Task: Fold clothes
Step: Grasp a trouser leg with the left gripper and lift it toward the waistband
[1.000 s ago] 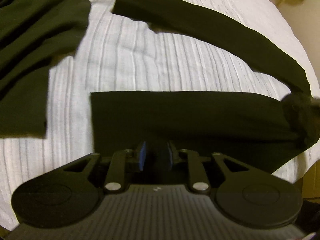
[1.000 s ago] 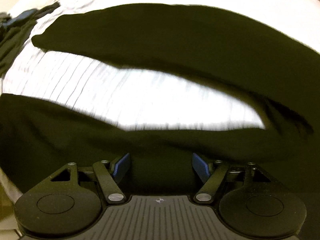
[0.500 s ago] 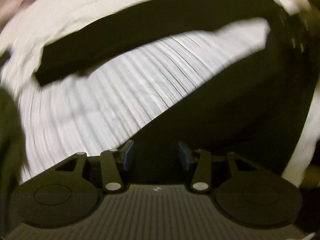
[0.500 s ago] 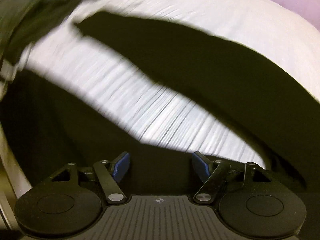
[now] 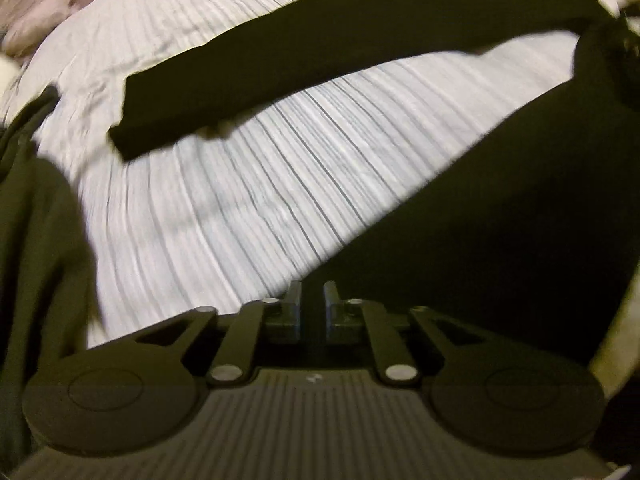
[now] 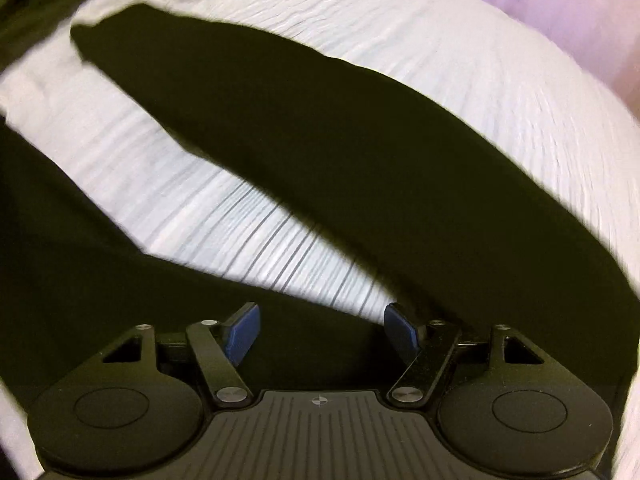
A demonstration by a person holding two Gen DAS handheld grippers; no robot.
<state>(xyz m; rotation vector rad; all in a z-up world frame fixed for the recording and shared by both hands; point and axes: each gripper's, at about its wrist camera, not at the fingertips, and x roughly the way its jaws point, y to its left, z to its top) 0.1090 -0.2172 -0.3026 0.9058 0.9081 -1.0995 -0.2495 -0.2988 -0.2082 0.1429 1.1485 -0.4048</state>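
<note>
A black long-sleeved cloth garment [image 5: 500,220] lies spread on the bed's white ribbed cover [image 5: 248,208], one sleeve stretched across the cover. The left gripper [image 5: 312,300] has just been closing and its jaws pinch the garment's near edge. The right gripper [image 6: 322,332] hangs wide open over the garment, gripping nothing.

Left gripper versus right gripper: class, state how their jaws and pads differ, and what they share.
Jaws: the black left gripper has just been closing, jaws nearly together, the black garment edge apparently between them; the black right gripper stands wide open, gripping nothing.
Pads: the right gripper's pads show blue; the left gripper's look dark.
Shared: both hang over the black garment on the white ribbed bedcover.
</note>
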